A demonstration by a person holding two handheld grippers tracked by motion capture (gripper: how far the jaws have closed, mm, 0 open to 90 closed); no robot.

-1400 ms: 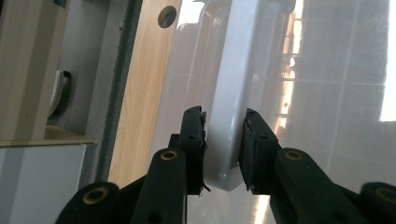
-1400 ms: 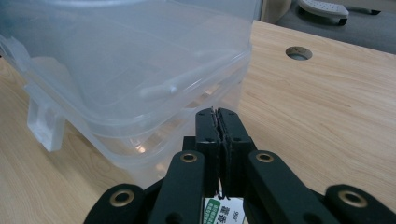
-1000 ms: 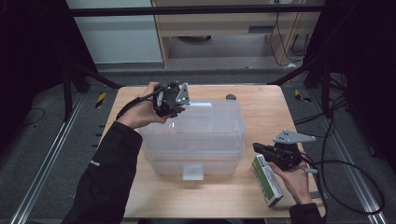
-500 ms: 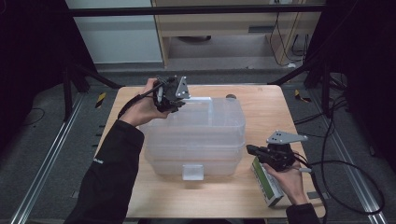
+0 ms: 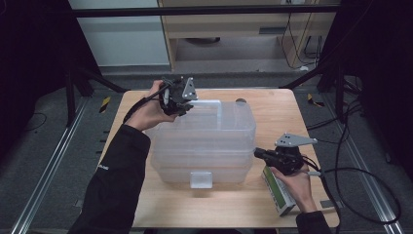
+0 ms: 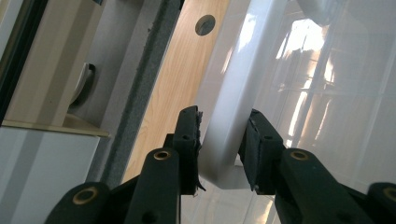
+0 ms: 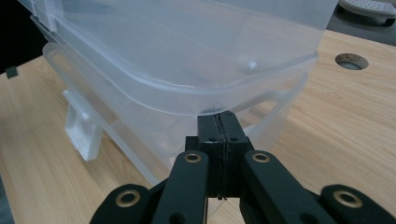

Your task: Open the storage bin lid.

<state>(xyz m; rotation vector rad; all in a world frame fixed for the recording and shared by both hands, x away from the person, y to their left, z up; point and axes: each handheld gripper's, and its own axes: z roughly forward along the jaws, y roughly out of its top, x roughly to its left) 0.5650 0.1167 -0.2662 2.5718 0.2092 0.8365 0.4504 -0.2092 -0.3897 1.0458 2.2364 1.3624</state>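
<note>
Black long sleeves, black two-jaw hand-held grippers with brass-ringed pivots, grey three-cornered plates, trailing black cables.

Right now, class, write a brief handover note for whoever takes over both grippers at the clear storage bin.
Left gripper: jaws around the white far latch; a firm clamp can't be confirmed.
Right gripper: shut, tips under the lid rim at the near right side.
Things: bin mid-table, green-white box by the right hand.
Done: lid edge raised off the bin on the right.
Left: probably free the far latch and lift the lid off.
</note>
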